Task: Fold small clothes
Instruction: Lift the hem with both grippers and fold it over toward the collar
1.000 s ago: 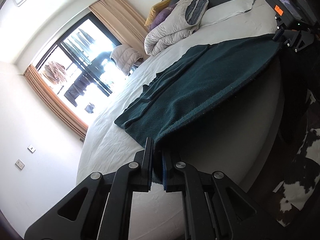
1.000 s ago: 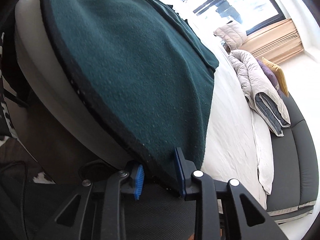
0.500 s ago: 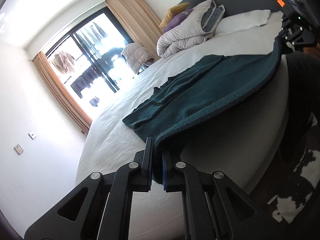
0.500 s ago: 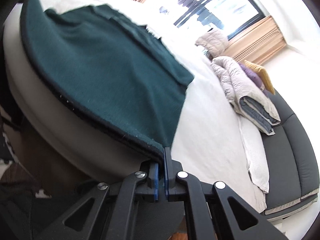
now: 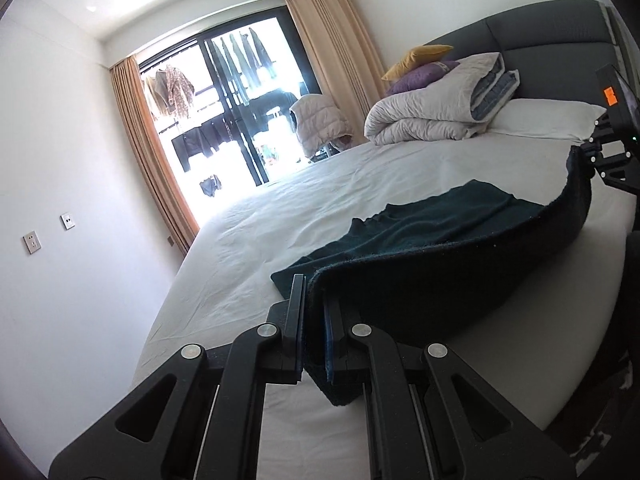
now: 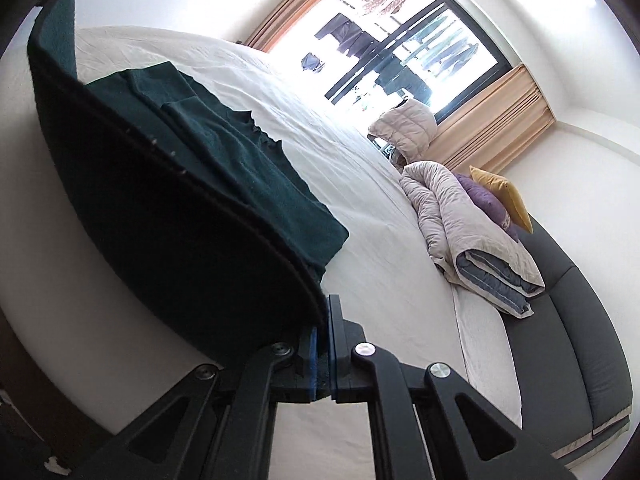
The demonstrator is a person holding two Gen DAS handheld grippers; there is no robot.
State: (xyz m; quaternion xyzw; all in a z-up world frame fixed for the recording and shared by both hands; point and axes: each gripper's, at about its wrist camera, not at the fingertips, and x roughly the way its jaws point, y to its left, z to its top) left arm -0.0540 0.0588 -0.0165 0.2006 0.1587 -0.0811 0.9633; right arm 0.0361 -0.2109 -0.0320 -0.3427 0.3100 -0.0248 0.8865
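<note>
A dark green knit garment lies on the white bed sheet, its near hem lifted off the mattress edge. My left gripper is shut on one hem corner, which hangs down between the blue pads. In the right wrist view the same dark green garment rises in a curved sheet, and my right gripper is shut on the other hem corner. The right gripper's body shows at the far right of the left wrist view, holding the raised edge. The garment's far half still rests flat on the bed.
A rolled grey duvet with purple and yellow cushions sits by the dark headboard, next to a white pillow. A window with curtains and a padded jacket stand beyond the bed. The cowhide rug lies below the bed's edge.
The right gripper's jaws closed on the hem corner. Both grippers then rose, lifting the garment's near edge off the mattress side so it now hangs curved above the bed.
</note>
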